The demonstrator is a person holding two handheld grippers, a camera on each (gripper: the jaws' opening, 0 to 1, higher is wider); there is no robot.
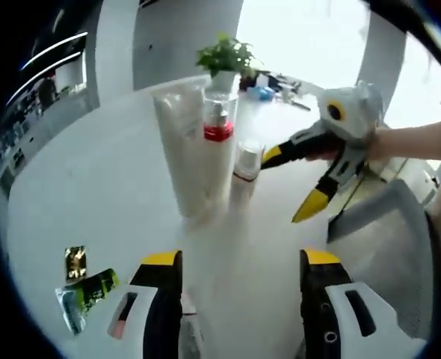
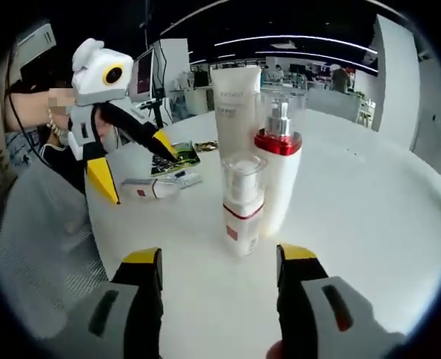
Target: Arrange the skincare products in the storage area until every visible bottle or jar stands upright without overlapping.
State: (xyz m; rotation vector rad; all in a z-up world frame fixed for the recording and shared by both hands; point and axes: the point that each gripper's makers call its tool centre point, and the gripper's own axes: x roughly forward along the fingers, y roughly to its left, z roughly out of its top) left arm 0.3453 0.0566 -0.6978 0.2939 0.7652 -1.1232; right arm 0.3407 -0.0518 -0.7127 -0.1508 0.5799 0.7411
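Observation:
Three skincare products stand upright and close together on the white table (image 1: 93, 187): a tall white tube (image 1: 182, 149) (image 2: 235, 105), a white pump bottle with a red collar (image 1: 219, 142) (image 2: 278, 172), and a small white bottle with a clear cap (image 1: 244, 176) (image 2: 243, 206). A small tube (image 2: 157, 187) (image 1: 123, 318) lies flat beside a green sachet (image 2: 177, 159) (image 1: 90, 292). My left gripper (image 1: 241, 262) (image 2: 134, 164) is open, short of the standing group. My right gripper (image 2: 220, 258) (image 1: 291, 183) is open too, facing the small bottle from the other side. Neither holds anything.
A gold sachet (image 1: 75, 262) lies near the green one. A potted plant (image 1: 224, 56) and small clutter stand at the table's far edge. A grey chair (image 1: 385, 239) (image 2: 41, 247) sits by the table edge. A person's hand (image 1: 400, 142) holds the right gripper.

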